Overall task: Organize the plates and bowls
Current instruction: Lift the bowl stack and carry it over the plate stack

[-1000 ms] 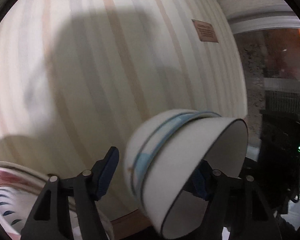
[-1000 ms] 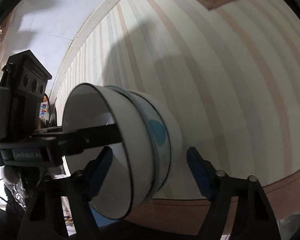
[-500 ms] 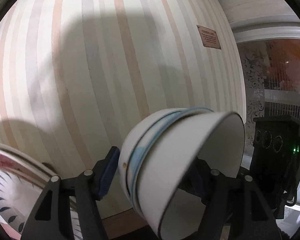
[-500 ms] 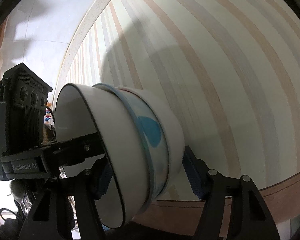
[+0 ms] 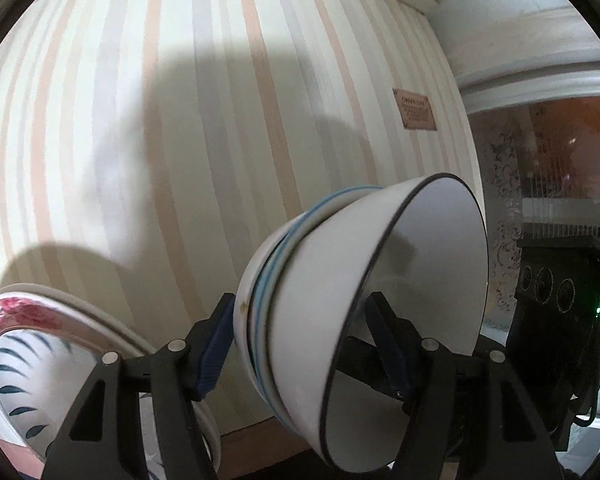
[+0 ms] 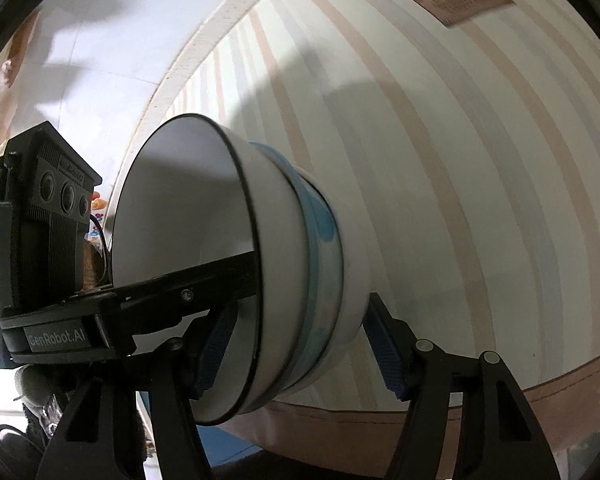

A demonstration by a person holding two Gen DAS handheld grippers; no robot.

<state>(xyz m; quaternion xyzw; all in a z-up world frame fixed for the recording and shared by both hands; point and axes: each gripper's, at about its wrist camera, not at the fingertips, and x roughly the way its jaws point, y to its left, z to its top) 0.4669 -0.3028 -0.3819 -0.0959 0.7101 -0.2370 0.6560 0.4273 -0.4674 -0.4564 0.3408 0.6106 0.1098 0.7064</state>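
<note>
A stack of three nested bowls [image 5: 312, 280] lies tipped on its side, mouth to the right: a white black-rimmed bowl inside a blue-patterned one inside a plain white one. My left gripper [image 5: 300, 344] is shut on it, one pad on the stack's base and the other inside the mouth. In the right wrist view the bowl stack [image 6: 280, 240] opens to the left. My right gripper [image 6: 300, 340] clamps it from the other side, right pad against the base, left pad inside. The left gripper's finger [image 6: 180, 292] crosses the mouth.
A stack of plates [image 5: 28, 344] with pink flowers and teal leaves sits at the lower left. Behind everything is a cream striped surface [image 5: 180, 160] with a small brown plaque [image 5: 415, 109] and a brown border [image 6: 540, 400]. The right gripper's black body [image 5: 556, 300] stands close by.
The right gripper's pads have closed in from a visible gap onto the bowl stack. Both views have shifted a little, and more of the flowered plates shows.
</note>
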